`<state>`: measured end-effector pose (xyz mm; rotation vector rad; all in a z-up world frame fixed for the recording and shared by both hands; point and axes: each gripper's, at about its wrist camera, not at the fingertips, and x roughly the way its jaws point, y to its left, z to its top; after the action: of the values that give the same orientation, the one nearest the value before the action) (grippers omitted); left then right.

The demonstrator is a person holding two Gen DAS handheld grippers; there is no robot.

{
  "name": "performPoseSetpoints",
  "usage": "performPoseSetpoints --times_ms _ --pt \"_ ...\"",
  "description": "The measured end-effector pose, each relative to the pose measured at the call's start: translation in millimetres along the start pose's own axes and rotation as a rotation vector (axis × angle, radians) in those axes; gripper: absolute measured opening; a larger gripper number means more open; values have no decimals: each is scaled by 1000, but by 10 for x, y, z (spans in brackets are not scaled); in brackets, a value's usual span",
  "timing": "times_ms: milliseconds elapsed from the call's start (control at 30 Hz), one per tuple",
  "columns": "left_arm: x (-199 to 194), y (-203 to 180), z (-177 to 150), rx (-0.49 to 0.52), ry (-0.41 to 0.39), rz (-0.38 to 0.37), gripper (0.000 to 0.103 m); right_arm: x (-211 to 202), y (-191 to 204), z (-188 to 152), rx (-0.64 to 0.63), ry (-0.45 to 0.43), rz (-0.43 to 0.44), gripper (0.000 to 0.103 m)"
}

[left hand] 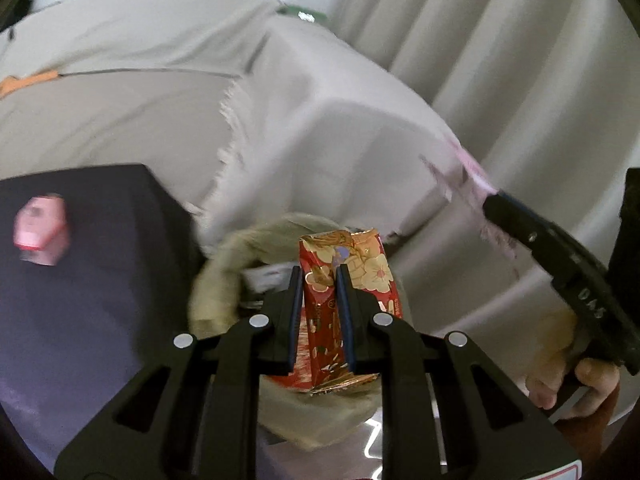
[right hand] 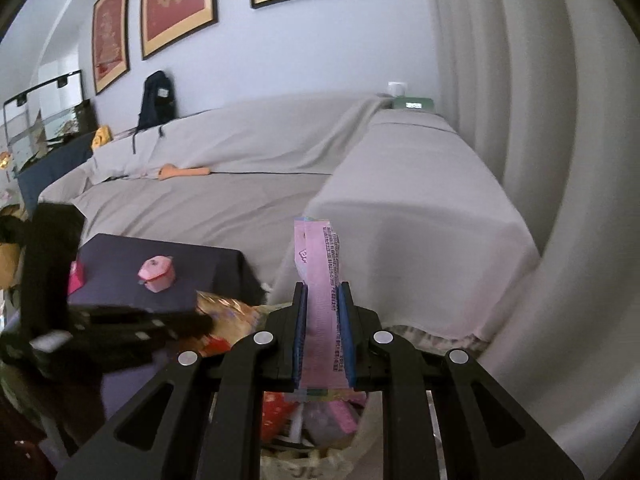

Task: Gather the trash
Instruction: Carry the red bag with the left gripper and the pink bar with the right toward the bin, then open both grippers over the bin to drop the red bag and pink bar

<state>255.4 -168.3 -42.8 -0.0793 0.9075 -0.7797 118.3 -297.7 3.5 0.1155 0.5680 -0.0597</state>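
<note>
My left gripper (left hand: 319, 270) is shut on a red and gold flowered wrapper (left hand: 360, 264), which stands upright between its pads. Right below it gapes a pale bin bag (left hand: 218, 272) with other litter inside. My right gripper (right hand: 323, 286) is shut on a long pink wrapper (right hand: 318, 256) that sticks up past its fingertips. In the left wrist view that gripper comes in from the right as a black arm (left hand: 560, 264), the pink wrapper (left hand: 476, 176) blurred at its tip. Under the right gripper lies the bag's opening (right hand: 320, 420) with pink and red scraps.
A dark low table (right hand: 160, 252) carries a small pink carton (right hand: 157, 274), also seen blurred as a pink carton (left hand: 40, 230). A sofa under grey sheets (right hand: 280, 184) fills the back. White curtains (right hand: 520, 120) hang at the right. Framed pictures (right hand: 178, 4) and a dark backpack (right hand: 157, 98) are behind.
</note>
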Motion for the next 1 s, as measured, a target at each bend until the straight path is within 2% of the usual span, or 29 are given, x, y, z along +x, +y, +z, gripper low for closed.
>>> performPoseSetpoints --times_ms 67,133,200,300,467,600,667,733,867,1000 --pt "149 -71 -16 11 21 -11 21 18 -73 -28 15 4 -1 16" --pt "279 -101 -22 15 40 -11 38 73 -155 -69 27 18 -6 16" --pt "286 -71 -41 6 32 -4 42 122 -191 -100 35 28 -5 16" --pt "212 62 -54 -7 16 49 49 207 -203 -152 46 43 13 16" --pt "-198 305 -201 -55 -56 170 52 351 -57 -300 39 76 59 16" --pt "-654 368 -454 -43 -112 266 56 511 98 -466 26 121 89 16" --pt "-901 366 -607 -27 -137 307 63 601 169 -550 23 145 97 17" --pt "-1147 385 -747 -43 -148 301 74 652 235 -618 15 156 94 17" --pt "-1605 363 -956 -78 -222 343 79 681 318 -741 14 176 80 37" --pt "-1957 234 -1216 -59 -306 424 84 597 367 -816 37 176 94 48"
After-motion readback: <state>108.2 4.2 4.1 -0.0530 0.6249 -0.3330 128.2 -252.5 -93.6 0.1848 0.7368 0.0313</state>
